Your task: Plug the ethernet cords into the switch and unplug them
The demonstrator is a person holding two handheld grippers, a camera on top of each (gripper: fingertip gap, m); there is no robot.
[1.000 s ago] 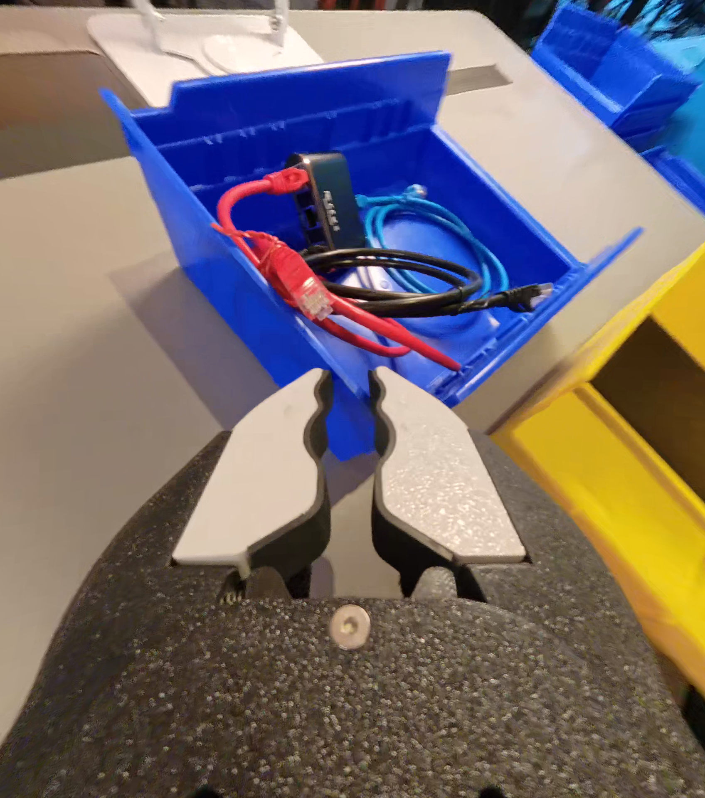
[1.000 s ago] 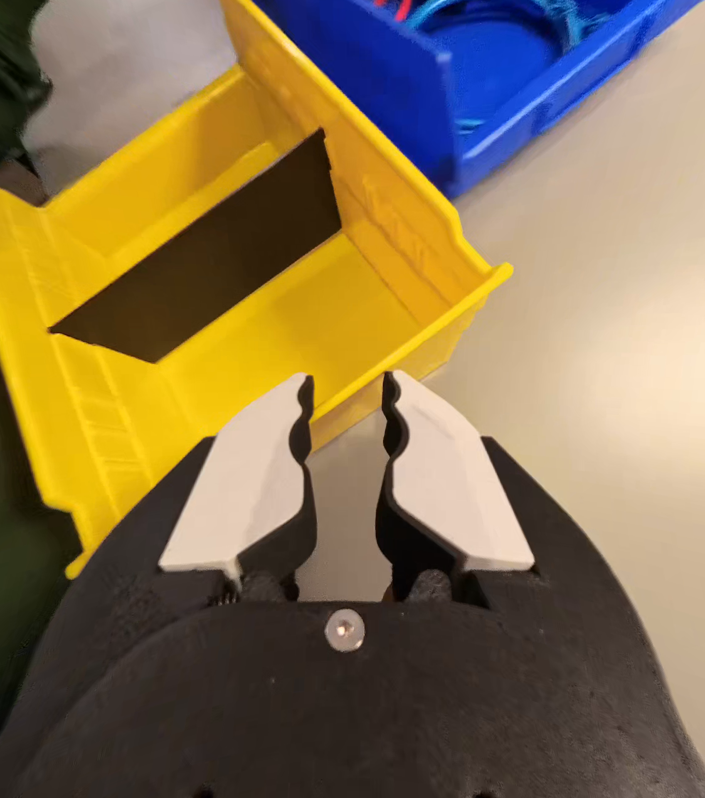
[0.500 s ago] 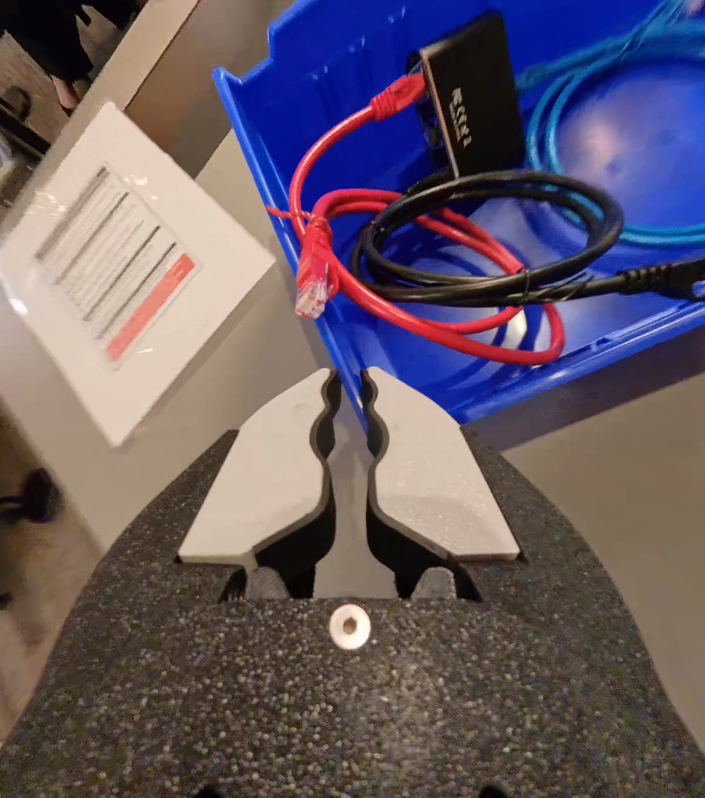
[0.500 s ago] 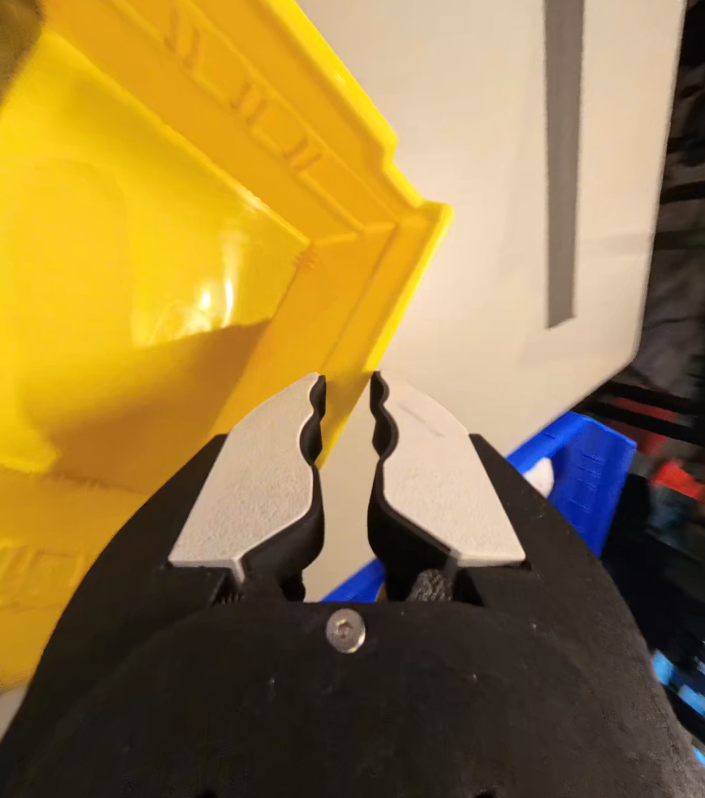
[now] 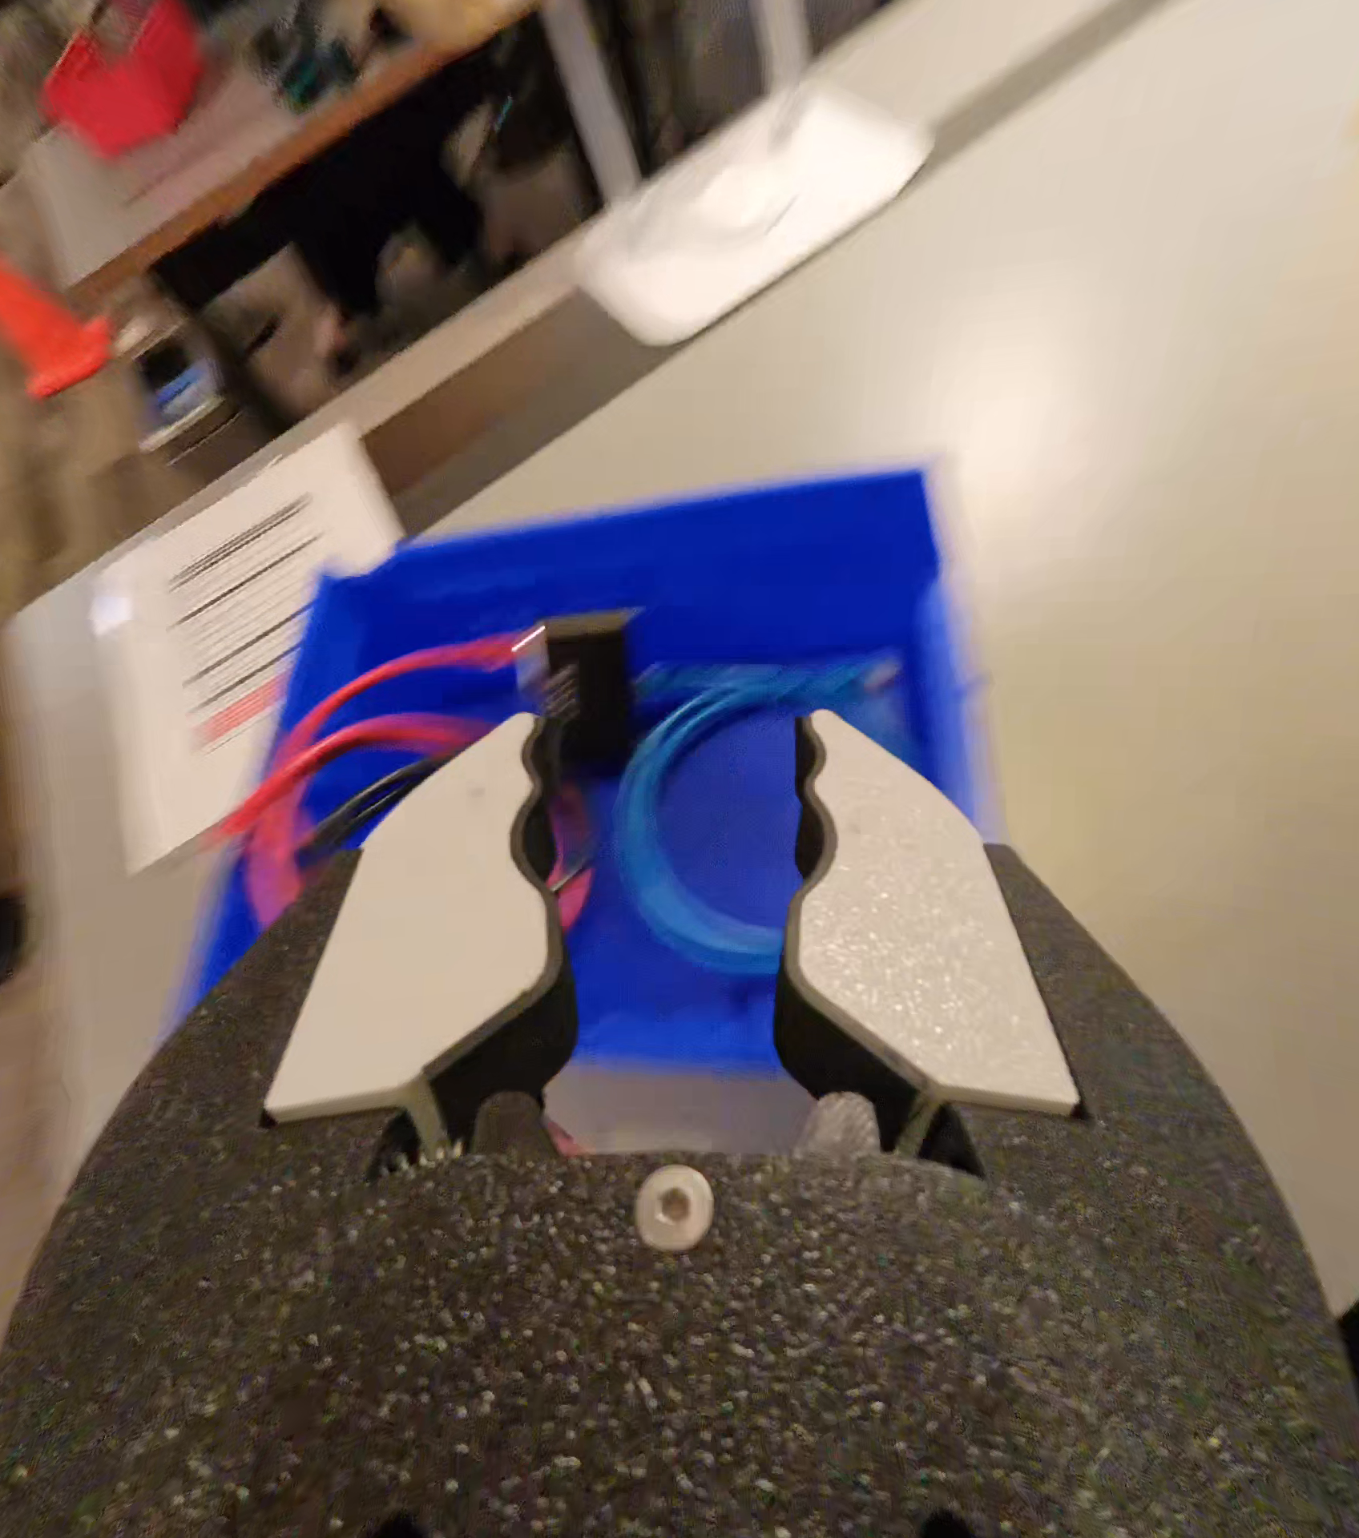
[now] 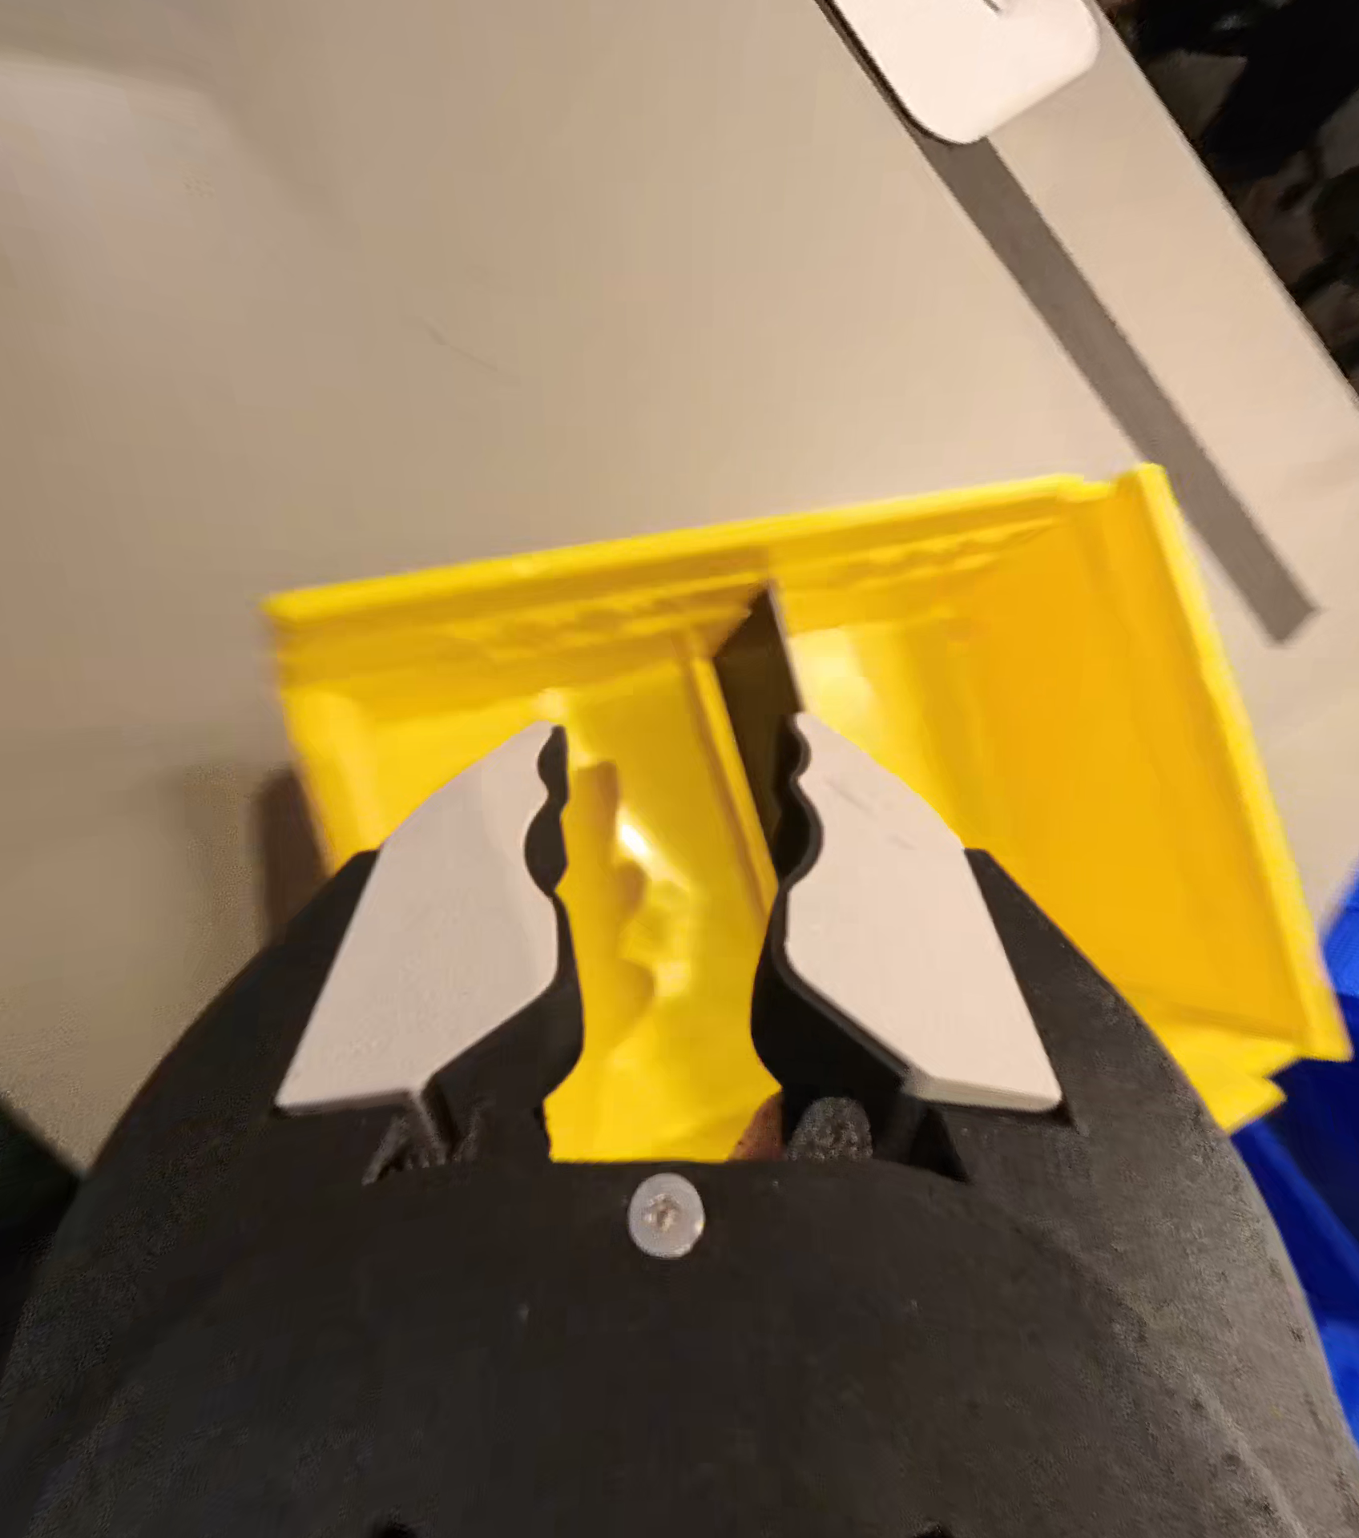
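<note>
The left gripper [image 5: 666, 732] now has its jaws spread wide and empty, where half a second ago they stood almost closed; the right gripper [image 6: 672, 736] has parted its jaws too, to a middling gap, and grips nothing. That opening reads as readiness to grasp, so the task looks to be at its very start, with no cord taken up yet.

Between the left jaws, farther off, the black switch [image 5: 589, 695] stands in the blue bin [image 5: 743, 549], which the left wrist view has swung to face head-on instead of skimming its corner. A red cord [image 5: 376, 678] runs to the switch's left side and appears plugged there, though blur hides the joint. A coiled blue cord [image 5: 659, 840] lies just right of the switch, and a black cord [image 5: 372, 803] shows beside the red loops. A white printed sheet [image 5: 185, 657] lies on the counter [image 5: 1159, 582] left of the bin.

The right jaws hang over the empty yellow bin [image 6: 1034, 749], by its dark divider [image 6: 755, 666], well away from any cord.
</note>
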